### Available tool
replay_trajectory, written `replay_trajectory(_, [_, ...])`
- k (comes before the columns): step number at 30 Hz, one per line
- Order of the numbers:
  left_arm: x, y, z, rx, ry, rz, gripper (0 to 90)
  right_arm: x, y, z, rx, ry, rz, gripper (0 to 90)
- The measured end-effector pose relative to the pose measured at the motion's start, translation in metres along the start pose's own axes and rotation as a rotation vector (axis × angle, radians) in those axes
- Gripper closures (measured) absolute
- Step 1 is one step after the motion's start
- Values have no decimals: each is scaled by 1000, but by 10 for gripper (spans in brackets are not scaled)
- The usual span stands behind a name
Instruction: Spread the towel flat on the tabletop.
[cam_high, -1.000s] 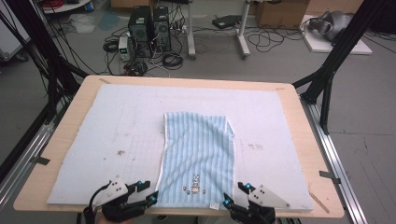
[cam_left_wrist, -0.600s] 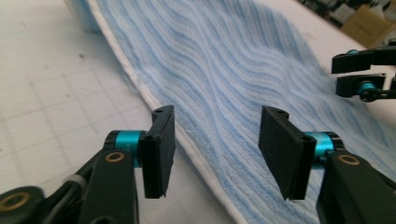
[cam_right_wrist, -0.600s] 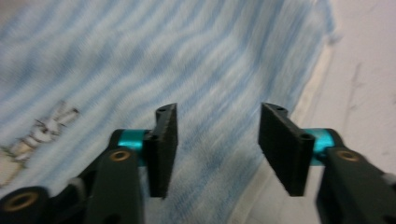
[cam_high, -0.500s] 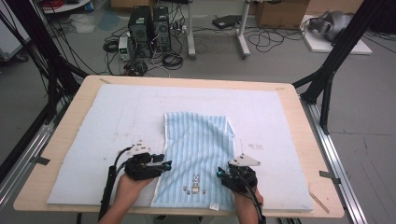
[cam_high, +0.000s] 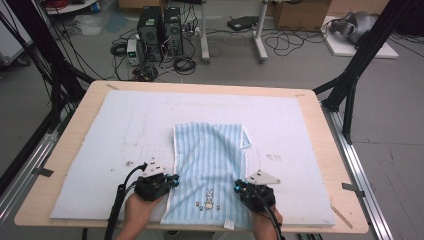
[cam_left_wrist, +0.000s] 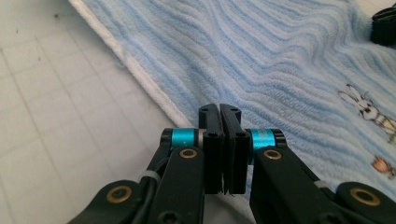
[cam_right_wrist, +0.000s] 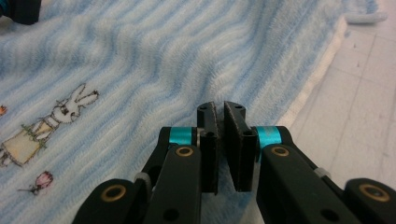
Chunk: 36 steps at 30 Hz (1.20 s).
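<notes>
A light blue striped towel (cam_high: 210, 155) with a small rabbit print (cam_high: 209, 196) lies flat on the white mat (cam_high: 125, 125). My left gripper (cam_high: 174, 179) hovers over the towel's left white edge (cam_left_wrist: 154, 93), low and near the front. Its jaws are pressed together with nothing between them (cam_left_wrist: 219, 109). My right gripper (cam_high: 236, 186) sits over the towel's right edge (cam_right_wrist: 317, 79), level with the rabbit (cam_right_wrist: 70, 109). Only a thin slit shows between its jaws (cam_right_wrist: 219, 106), and no fabric is caught in it. Each gripper view shows the other gripper far off (cam_left_wrist: 385, 23) (cam_right_wrist: 18, 9).
The mat covers a wooden table (cam_high: 65, 165) whose front edge is just behind my hands. The towel's far right corner (cam_high: 245, 137) is folded over. Black frame struts (cam_high: 350, 80) stand at both sides, and computers and cables (cam_high: 160, 30) sit on the floor beyond.
Both grippers came forward from the table's front edge to the towel's left and right sides, then stayed almost still over the last half second. The towel has not moved.
</notes>
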<state>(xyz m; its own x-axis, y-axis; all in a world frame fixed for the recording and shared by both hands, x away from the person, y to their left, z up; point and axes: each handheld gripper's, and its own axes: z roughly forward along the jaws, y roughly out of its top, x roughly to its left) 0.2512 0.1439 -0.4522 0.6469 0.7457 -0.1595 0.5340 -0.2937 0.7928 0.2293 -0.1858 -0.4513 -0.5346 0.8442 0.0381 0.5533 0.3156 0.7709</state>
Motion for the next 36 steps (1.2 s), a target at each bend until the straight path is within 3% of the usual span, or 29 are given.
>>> replay_trajectory(10, [-10, -24, -29, -6, -39, 40, 876, 13, -11, -15, 9, 44, -48, 845])
replay_trajectory(16, [-15, -35, -39, -11, -73, 54, 875, 19, -20, -26, 6, 76, -54, 844])
replay_trajectory(20, [-12, -39, -43, -55, -101, 39, 867, 22, -22, -29, 4, 88, -56, 818])
replay_trajectory(21, [-9, -38, -43, -74, -91, 24, 831, 22, -21, -30, -4, 86, -45, 769])
replay_trajectory(23, [-1, -32, -41, -114, -86, -36, 601, 18, -15, -31, -46, 80, -26, 640])
replay_trajectory(26, [11, -18, -38, -166, -83, -65, 482, 12, -2, -31, -110, 61, -2, 518])
replay_trajectory(28, [19, -5, -33, -177, -85, -77, 457, 6, 8, -27, -128, 56, 26, 461])
replay_trajectory(33, [34, 18, -21, -232, -55, -126, 418, -3, 28, -7, -95, 0, 2, 418])
replay_trajectory(36, [37, 25, -16, -234, -24, -99, 400, -6, 34, 2, -79, -17, -13, 397])
